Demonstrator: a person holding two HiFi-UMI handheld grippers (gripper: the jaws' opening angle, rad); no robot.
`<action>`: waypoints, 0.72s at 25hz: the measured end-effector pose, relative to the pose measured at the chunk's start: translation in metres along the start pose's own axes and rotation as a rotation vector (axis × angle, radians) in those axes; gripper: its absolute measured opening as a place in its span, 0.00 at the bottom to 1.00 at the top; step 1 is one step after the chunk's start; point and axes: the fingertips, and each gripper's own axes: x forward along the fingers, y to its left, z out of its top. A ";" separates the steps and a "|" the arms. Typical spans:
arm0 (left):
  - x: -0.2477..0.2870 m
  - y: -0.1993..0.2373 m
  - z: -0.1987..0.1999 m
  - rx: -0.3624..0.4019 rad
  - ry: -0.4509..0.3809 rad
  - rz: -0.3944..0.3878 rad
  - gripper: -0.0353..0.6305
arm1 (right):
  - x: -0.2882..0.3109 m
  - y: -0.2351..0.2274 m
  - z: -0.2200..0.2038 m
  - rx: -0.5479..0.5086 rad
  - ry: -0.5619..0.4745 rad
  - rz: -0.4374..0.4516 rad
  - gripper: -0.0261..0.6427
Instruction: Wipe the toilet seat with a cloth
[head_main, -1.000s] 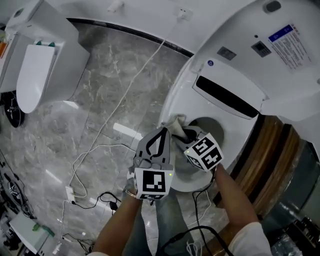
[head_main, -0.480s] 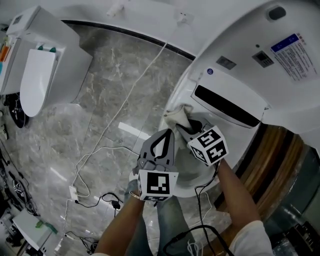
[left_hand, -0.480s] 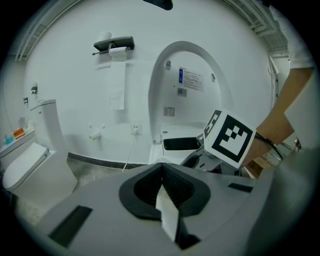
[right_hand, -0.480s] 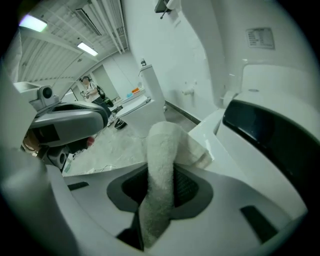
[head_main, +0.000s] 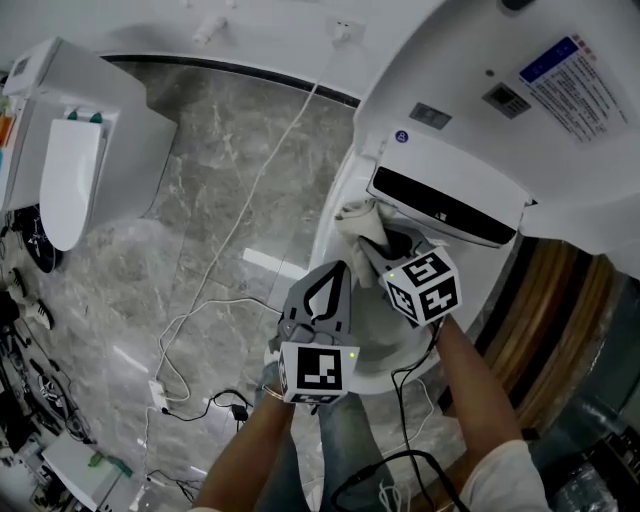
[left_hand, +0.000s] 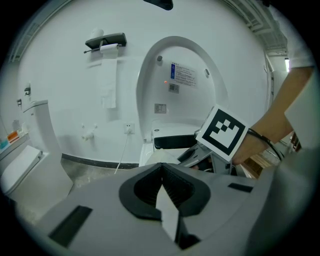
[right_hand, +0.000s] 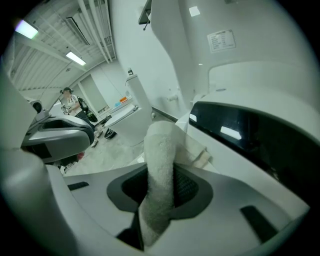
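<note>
The right gripper (head_main: 378, 252) has its fingers clamped on the cloth (head_main: 358, 222), bunched at the back of the seat (head_main: 327, 255), and the wipe probably wants firm, even pressure along the rim, with the left gripper (head_main: 333, 272), fingers together and empty, kept clear.

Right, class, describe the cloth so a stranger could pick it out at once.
Find the big white toilet with its lid raised, at the head view's right. At its seat rim the right tongs pinch the cloth: crumpled, off-white towelling, the only soft thing among glossy white surfaces.
</note>
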 end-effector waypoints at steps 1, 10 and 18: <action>0.002 -0.003 0.000 0.002 0.001 -0.005 0.07 | -0.002 -0.003 -0.002 0.001 0.001 -0.006 0.19; 0.014 -0.031 0.007 0.025 -0.004 -0.053 0.07 | -0.024 -0.027 -0.020 0.043 -0.001 -0.064 0.19; 0.024 -0.060 0.007 0.042 0.006 -0.095 0.07 | -0.054 -0.054 -0.049 0.085 0.015 -0.125 0.19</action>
